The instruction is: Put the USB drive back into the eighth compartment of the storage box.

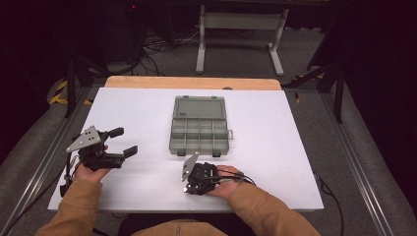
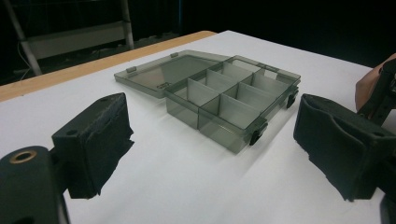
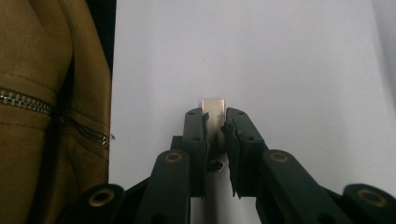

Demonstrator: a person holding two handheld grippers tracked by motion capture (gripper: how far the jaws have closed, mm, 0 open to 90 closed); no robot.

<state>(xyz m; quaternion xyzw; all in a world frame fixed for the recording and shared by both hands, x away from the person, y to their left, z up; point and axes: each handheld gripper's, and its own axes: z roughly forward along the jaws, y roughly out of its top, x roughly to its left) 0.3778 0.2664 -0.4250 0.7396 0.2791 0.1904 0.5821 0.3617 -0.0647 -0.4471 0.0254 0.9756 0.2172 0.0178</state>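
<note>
High view puts my right claw point(image 1: 191, 173) low on the white counter point(image 1: 275, 162), near its front edge and just in front of the open compartment box point(image 1: 200, 130). From the right gripper view, that right claw point(image 3: 215, 122) has its jaws nearly together around a small pale flat piece point(image 3: 214, 109), whose end sticks out beyond the tips; I read the pads as pressing on it, with the piece lying on the counter. My left claw point(image 1: 123, 141) sits well to the left of the box, jaws wide apart with nothing between them. Left gripper view looks between those open pads point(image 2: 100, 140) at the box point(image 2: 224, 100), lid laid back flat, dividers showing, latches facing me.
</note>
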